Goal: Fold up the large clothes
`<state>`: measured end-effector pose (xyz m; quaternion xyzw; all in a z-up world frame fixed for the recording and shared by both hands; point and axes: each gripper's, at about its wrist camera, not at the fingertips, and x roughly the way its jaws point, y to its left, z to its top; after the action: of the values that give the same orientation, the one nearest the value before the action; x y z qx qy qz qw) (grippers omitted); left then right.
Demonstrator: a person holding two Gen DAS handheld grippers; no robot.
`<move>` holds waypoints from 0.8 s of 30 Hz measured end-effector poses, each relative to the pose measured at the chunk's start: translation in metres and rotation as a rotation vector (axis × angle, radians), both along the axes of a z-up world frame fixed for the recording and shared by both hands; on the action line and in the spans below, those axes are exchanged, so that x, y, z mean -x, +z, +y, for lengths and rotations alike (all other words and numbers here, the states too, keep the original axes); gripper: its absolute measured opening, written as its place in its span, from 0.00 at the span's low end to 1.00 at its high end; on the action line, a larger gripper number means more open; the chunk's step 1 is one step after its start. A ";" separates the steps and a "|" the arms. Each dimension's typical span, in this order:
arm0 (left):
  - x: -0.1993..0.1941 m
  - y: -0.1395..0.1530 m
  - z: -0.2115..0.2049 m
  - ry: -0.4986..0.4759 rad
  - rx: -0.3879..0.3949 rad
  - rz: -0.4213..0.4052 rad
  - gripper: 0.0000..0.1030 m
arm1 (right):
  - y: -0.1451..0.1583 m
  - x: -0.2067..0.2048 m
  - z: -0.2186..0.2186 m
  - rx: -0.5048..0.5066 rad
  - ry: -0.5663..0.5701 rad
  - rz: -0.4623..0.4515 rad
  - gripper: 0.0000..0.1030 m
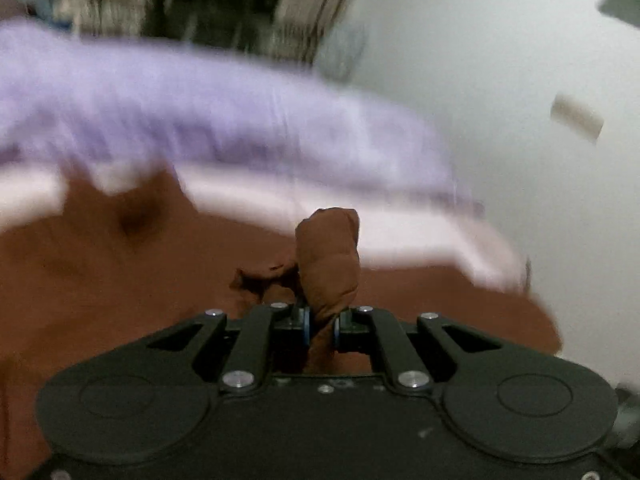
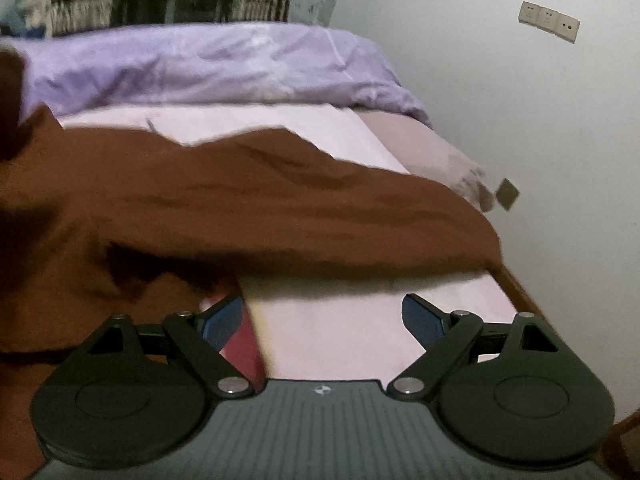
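Observation:
A large brown garment point(image 2: 256, 196) lies across a bed with a pale pink sheet point(image 2: 336, 328). In the left wrist view my left gripper point(image 1: 321, 326) is shut on a bunched fold of the brown garment point(image 1: 330, 256), which sticks up between the fingers; the rest of the cloth spreads below and to the left. That view is blurred by motion. In the right wrist view my right gripper point(image 2: 322, 316) is open and empty, held above the pink sheet just in front of the garment's near edge.
A crumpled lilac duvet point(image 2: 208, 60) lies along the far side of the bed. A white wall point(image 2: 520, 120) with sockets point(image 2: 548, 20) runs on the right. A red item point(image 2: 244, 344) shows under the right gripper's left finger. The wooden bed edge point(image 2: 520, 284) is at right.

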<state>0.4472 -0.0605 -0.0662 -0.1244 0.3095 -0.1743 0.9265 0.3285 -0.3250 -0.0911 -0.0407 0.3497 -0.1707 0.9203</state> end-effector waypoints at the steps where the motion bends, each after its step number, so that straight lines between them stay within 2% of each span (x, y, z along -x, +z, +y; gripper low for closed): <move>1: -0.008 -0.021 -0.006 -0.015 -0.015 0.053 0.08 | -0.001 -0.002 -0.004 -0.012 -0.008 0.018 1.00; 2: -0.012 -0.045 -0.016 -0.025 -0.045 0.104 0.08 | -0.002 -0.004 -0.006 -0.031 -0.012 0.034 1.00; 3: -0.011 -0.060 -0.023 -0.024 -0.073 0.108 0.09 | -0.003 -0.005 -0.009 -0.056 -0.012 0.044 1.00; 4: -0.003 -0.067 -0.027 -0.023 -0.097 0.057 0.09 | -0.003 -0.005 -0.011 -0.077 -0.010 0.047 1.00; 5: 0.004 -0.065 -0.035 -0.031 -0.159 0.008 0.13 | -0.003 -0.005 -0.012 -0.095 -0.009 0.053 1.00; 7: 0.005 -0.059 -0.044 -0.057 -0.234 -0.010 0.27 | -0.003 -0.005 -0.012 -0.119 -0.006 0.061 1.00; 8: 0.006 -0.056 -0.046 -0.084 -0.249 -0.005 0.49 | -0.001 -0.006 -0.011 -0.118 -0.005 0.058 1.00; 9: 0.009 -0.049 -0.047 -0.126 -0.228 0.012 0.70 | 0.001 -0.005 -0.009 -0.108 -0.004 0.050 1.00; 10: 0.016 -0.045 -0.047 -0.156 -0.198 0.027 0.75 | 0.002 -0.005 -0.008 -0.099 0.001 0.042 1.00; 13: 0.040 -0.025 -0.043 -0.204 -0.126 0.061 0.77 | 0.007 -0.005 -0.012 -0.111 0.012 0.018 1.00; 15: 0.064 -0.022 -0.045 -0.228 -0.134 0.111 0.77 | 0.004 -0.002 -0.028 -0.177 -0.013 0.028 1.00; 17: 0.095 -0.021 -0.039 -0.247 -0.146 0.080 0.77 | -0.003 0.002 -0.047 -0.250 -0.063 0.037 1.00; 19: 0.118 -0.017 -0.019 -0.219 -0.151 0.039 0.77 | -0.005 0.009 -0.071 -0.296 -0.115 0.015 1.00; 22: 0.128 -0.009 0.022 -0.149 -0.174 0.017 0.77 | -0.001 0.012 -0.116 -0.344 -0.218 -0.062 1.00; 24: 0.129 -0.002 0.056 -0.069 -0.223 0.002 0.77 | 0.000 0.009 -0.156 -0.469 -0.292 -0.116 1.00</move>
<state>0.3178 -0.0048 -0.0685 -0.0102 0.3319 -0.1706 0.9277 0.3196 -0.4812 -0.0915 0.2341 0.3285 -0.2180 0.8887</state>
